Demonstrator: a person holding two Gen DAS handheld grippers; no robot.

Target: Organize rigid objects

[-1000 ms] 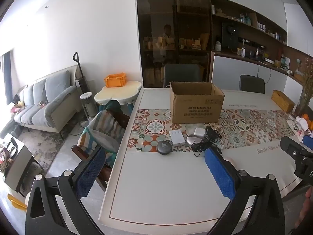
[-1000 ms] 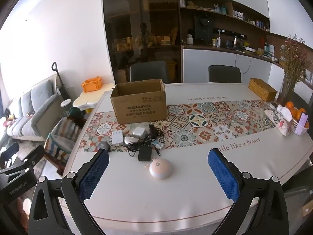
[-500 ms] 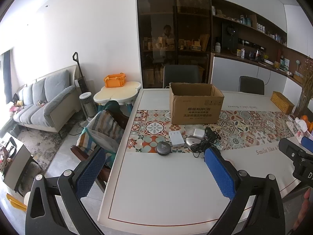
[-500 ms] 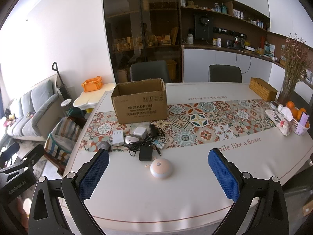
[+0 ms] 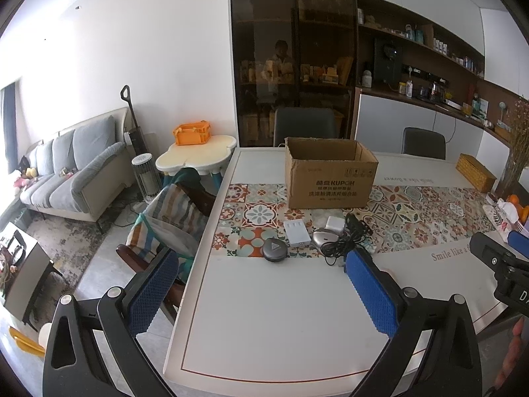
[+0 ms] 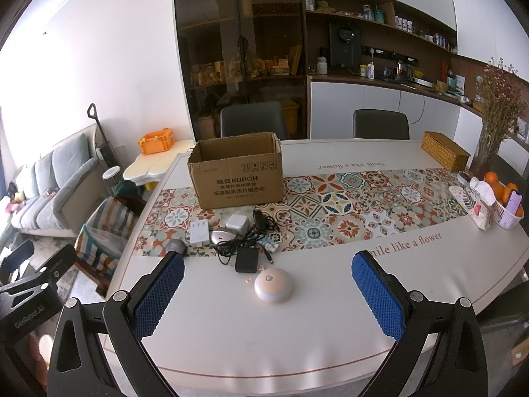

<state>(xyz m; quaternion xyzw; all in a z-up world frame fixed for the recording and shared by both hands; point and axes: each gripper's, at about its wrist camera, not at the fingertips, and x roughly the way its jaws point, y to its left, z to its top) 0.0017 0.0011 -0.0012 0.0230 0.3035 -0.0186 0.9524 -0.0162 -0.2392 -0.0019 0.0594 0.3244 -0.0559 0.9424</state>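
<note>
Your left gripper (image 5: 261, 294) and right gripper (image 6: 266, 292) both gape wide, holding nothing, above the tabletop's (image 6: 330, 324) near edge. The small gadgets (image 6: 231, 238) cluster mid-table on the patterned runner (image 6: 363, 205), just before the open cardboard box (image 6: 236, 175); the round pink device (image 6: 273, 285) sits nearest you.

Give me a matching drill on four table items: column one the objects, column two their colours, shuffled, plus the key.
Objects:
1. cardboard box
2. dome-shaped light
3. power adapter
4. round puck

Colours:
A. black
B. brown
C. dark grey
D. pale pink and white

Pairs: 1-B, 2-D, 3-A, 4-C
</note>
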